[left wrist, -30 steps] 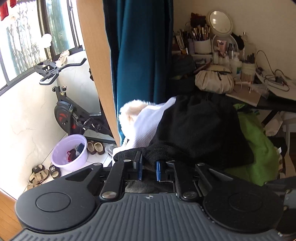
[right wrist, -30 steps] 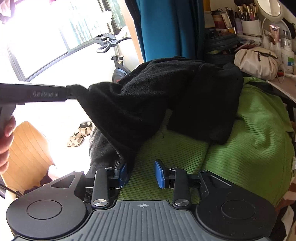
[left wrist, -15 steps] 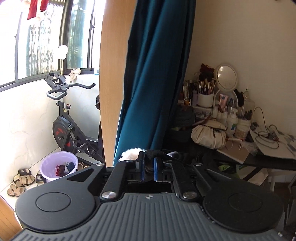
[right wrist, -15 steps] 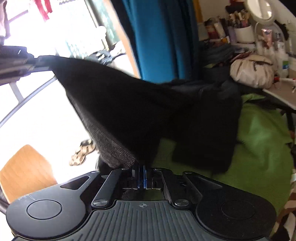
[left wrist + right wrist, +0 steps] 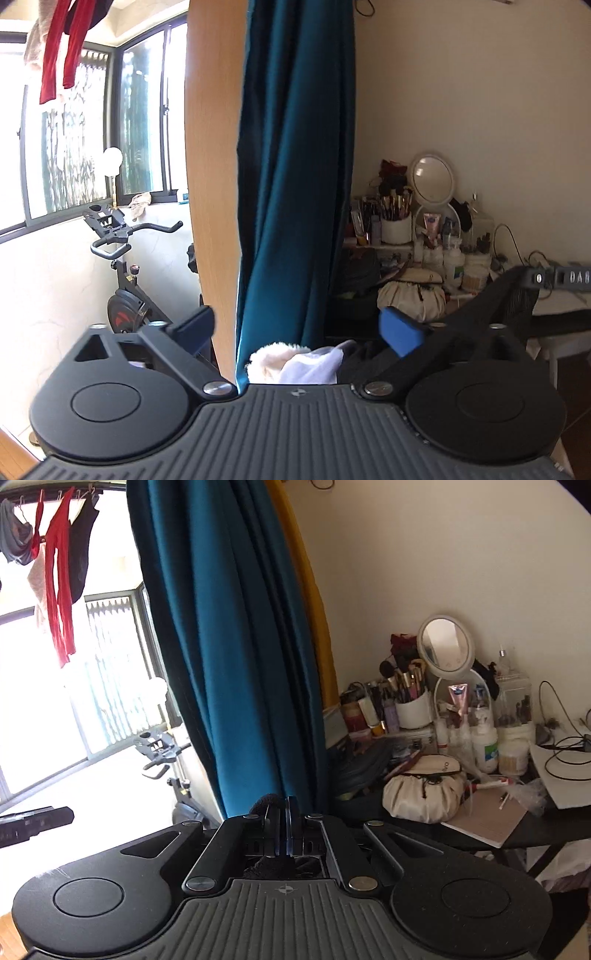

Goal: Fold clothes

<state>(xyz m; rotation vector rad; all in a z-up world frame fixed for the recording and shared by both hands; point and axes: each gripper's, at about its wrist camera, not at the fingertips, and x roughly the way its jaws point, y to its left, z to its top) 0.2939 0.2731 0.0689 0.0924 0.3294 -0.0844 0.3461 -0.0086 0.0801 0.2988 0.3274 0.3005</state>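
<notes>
My right gripper (image 5: 286, 821) is shut on a black knit garment (image 5: 264, 802); a tuft of it pokes out above the pads and more shows below them. In the left wrist view the right gripper (image 5: 535, 277) is at the far right, with the black garment (image 5: 517, 295) hanging from it. My left gripper (image 5: 297, 330) is opening, its jaws spread wide with nothing between them. Below and beyond it lie a fluffy white cloth (image 5: 275, 354) and a pale garment (image 5: 314, 367). In the right wrist view the left gripper (image 5: 55, 818) shows at the left edge.
A teal curtain (image 5: 295, 184) and a wooden panel (image 5: 210, 147) hang straight ahead. An exercise bike (image 5: 125, 280) stands by the window on the left. At the right, a dressing table (image 5: 535, 834) carries a round mirror (image 5: 445, 646), brushes, bottles, a beige pouch (image 5: 421, 794) and cables.
The left jaws, earlier shut on the black garment, have sprung wide and let it go. The right gripper closed on the garment's edge and rose with it. Both views tilted up.
</notes>
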